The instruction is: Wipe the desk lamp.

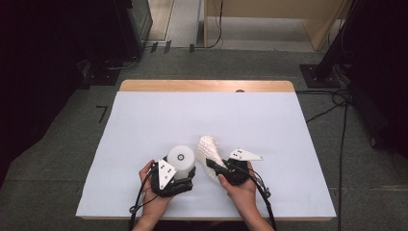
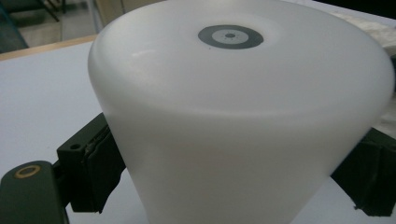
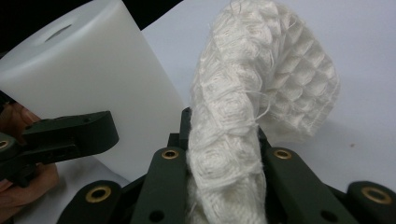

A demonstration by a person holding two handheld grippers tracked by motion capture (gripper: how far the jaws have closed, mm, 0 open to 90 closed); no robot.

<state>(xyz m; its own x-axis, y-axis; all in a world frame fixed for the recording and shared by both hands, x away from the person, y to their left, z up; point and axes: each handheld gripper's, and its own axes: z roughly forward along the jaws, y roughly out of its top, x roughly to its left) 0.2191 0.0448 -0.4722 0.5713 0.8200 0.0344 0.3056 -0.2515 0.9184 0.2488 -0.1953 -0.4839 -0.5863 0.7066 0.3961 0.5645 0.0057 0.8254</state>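
Left gripper (image 1: 185, 182): closed on the white cup (image 1: 181, 159); in the left gripper view the two black jaws press the cup's opposite sides low on its wall
White cup, position: inverted on the table (image 1: 144, 125), base uppermost, showing a dark ring mark (image 2: 230, 36) at its centre; it stands directly ahead of the left gripper, between its jaws, near the table's front edge and slightly left of centre
Right gripper (image 1: 211, 166): closed on the white waffle-weave cloth (image 1: 210, 150); in the right gripper view the cloth (image 3: 243, 121) is bunched and pinched between the jaws
Cloth, position: it rises out of the right gripper's jaws and arches over, its free end drooping (the far edge hangs above the table surface in the right gripper view); whether that end touches the table cannot be told
Cup relative to cloth: the cloth stands just beside the cup's right side; contact between them cannot be confirmed
Hands: the left hand (image 1: 156, 195) and the right hand (image 1: 240, 187) each grasp a gripper body from the table's near edge
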